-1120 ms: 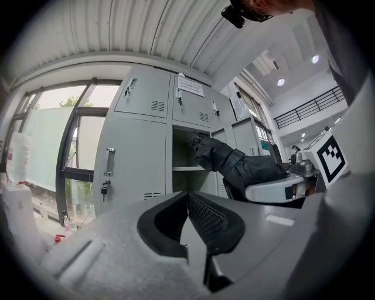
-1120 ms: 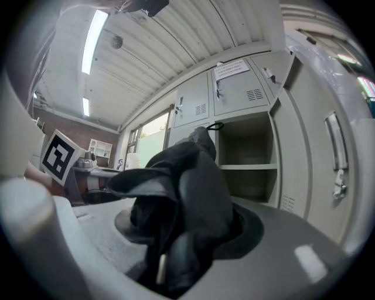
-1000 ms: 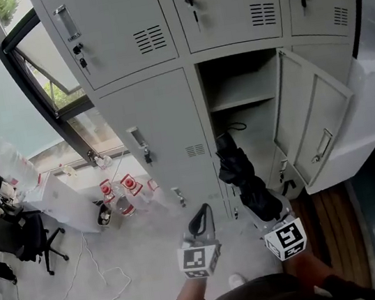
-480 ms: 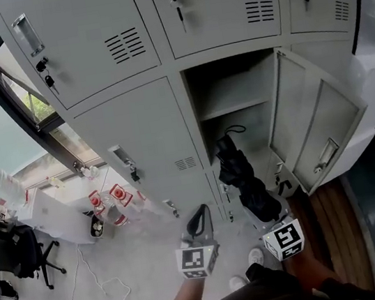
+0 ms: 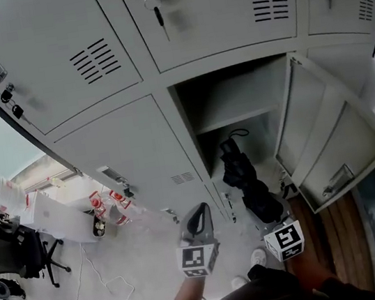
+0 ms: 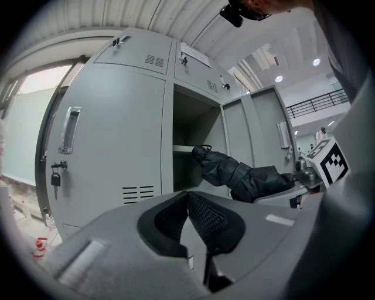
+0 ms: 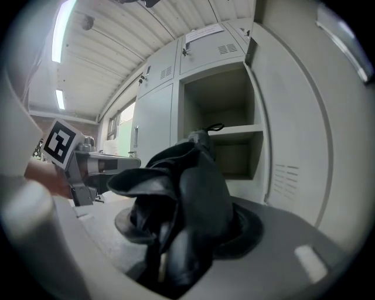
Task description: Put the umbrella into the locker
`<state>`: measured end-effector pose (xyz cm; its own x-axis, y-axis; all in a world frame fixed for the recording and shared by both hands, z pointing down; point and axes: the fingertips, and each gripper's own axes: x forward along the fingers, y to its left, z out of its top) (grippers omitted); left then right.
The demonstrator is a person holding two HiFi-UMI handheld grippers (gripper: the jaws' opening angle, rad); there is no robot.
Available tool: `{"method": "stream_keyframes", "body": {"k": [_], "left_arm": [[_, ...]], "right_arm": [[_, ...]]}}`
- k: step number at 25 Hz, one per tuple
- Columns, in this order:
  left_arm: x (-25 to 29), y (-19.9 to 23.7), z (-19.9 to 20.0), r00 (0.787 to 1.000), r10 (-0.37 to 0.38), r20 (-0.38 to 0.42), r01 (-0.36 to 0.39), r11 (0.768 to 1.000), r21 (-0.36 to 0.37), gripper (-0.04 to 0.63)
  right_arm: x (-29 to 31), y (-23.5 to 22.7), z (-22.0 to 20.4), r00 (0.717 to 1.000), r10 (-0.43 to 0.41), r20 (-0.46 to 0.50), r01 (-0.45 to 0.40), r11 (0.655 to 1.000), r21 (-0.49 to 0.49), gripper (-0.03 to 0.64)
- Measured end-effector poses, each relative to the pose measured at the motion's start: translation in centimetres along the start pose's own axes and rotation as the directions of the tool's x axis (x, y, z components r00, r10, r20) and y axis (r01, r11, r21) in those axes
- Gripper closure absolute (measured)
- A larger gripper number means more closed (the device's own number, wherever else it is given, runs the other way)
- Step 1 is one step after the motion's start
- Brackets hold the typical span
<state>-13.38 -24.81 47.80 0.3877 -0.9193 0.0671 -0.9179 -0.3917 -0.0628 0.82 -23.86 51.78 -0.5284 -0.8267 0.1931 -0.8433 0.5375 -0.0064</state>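
From the head we look steeply down on the open locker [image 5: 235,113], which sits just above centre. The camera on the left gripper [image 5: 201,210] faces the open locker level, from off to its left and a little back, over closed jaws. The camera on the right gripper [image 5: 268,219] sits nearer and almost square to it, looking past the umbrella [image 7: 187,193] clamped in its jaws. All three views share the locker's shelf [image 5: 238,115] and the umbrella.

Left grey two-jaw gripper [image 5: 198,214]: jaws together, empty, pointing level. Right grey two-jaw gripper [image 5: 269,221]: clamped on folded black fabric umbrella [image 5: 242,176], tipped slightly down. Both side by side.
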Motion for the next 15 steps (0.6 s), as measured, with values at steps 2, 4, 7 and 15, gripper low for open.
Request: {"method": "stream_keyframes", "body": {"k": [2,4,7,15], "left_arm": [[1.0,0.0,-0.3,1.0,0.003,-0.011,-0.003,1.0,-0.005,0.589],[2.0,-0.1,-0.7,1.0,0.002,-0.021,-0.002,1.0,-0.006,0.589],[3.4,-0.4,-1.2,0.999,0.001,-0.036,-0.001,1.0,-0.006,0.589],[6.4,-1.1,-0.7,0.999,0.002,-0.039,-0.002,1.0,-0.01,0.589]], "right_arm": [[0.6,-0.8,-0.2,1.0,0.001,-0.005,-0.001,1.0,0.011,0.374],[1.2,-1.4,-0.4,1.0,0.003,-0.005,-0.003,1.0,0.02,0.374],[2.1,-2.4,-0.5,1.0,0.01,-0.006,-0.009,1.0,0.022,0.374],[3.5,-5.3,-1.2,0.999,0.007,-0.033,-0.007,1.0,0.01,0.374]]}}
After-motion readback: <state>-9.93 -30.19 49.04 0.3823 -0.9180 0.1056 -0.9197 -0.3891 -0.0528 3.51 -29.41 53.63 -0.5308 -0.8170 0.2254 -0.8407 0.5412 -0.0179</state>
